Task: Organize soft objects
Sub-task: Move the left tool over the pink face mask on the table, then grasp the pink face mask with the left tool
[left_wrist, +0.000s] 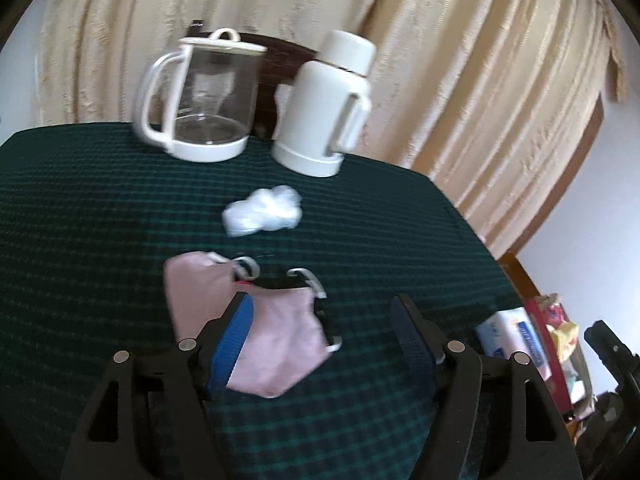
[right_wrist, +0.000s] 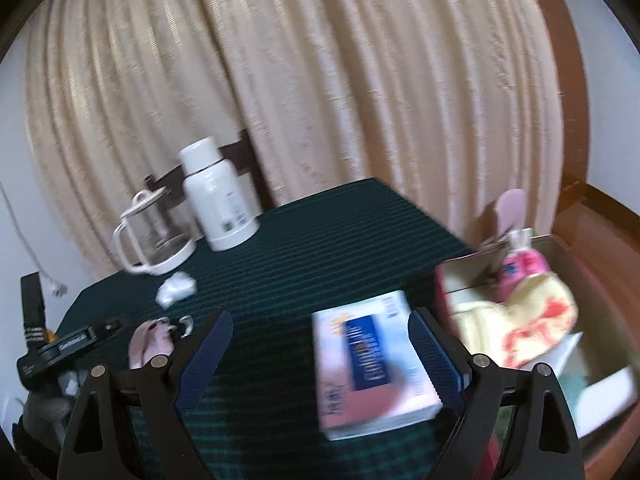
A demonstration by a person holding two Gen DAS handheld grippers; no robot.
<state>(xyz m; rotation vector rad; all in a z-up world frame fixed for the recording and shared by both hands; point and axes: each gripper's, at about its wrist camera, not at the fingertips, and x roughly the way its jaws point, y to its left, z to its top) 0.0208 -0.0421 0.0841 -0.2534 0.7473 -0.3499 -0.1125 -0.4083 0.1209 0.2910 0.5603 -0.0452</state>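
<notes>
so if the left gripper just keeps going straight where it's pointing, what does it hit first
Most likely the pink face mask, which lies on the green tablecloth between the open fingers of the left gripper. Depth is unclear in this blurred view; beyond it sits crumpled white plastic.

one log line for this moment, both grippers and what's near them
left gripper: open, over pink mask | right gripper: open, by tissue pack

Left tongs [left_wrist: 322, 332] open above pink masks [left_wrist: 276, 344]; plastic wad [left_wrist: 262, 210] beyond.

Pink mask [left_wrist: 276, 340] soft matt cloth; jug [left_wrist: 200, 96] clear glossy glass; tablecloth [left_wrist: 100, 208] woven, ribbed.
</notes>
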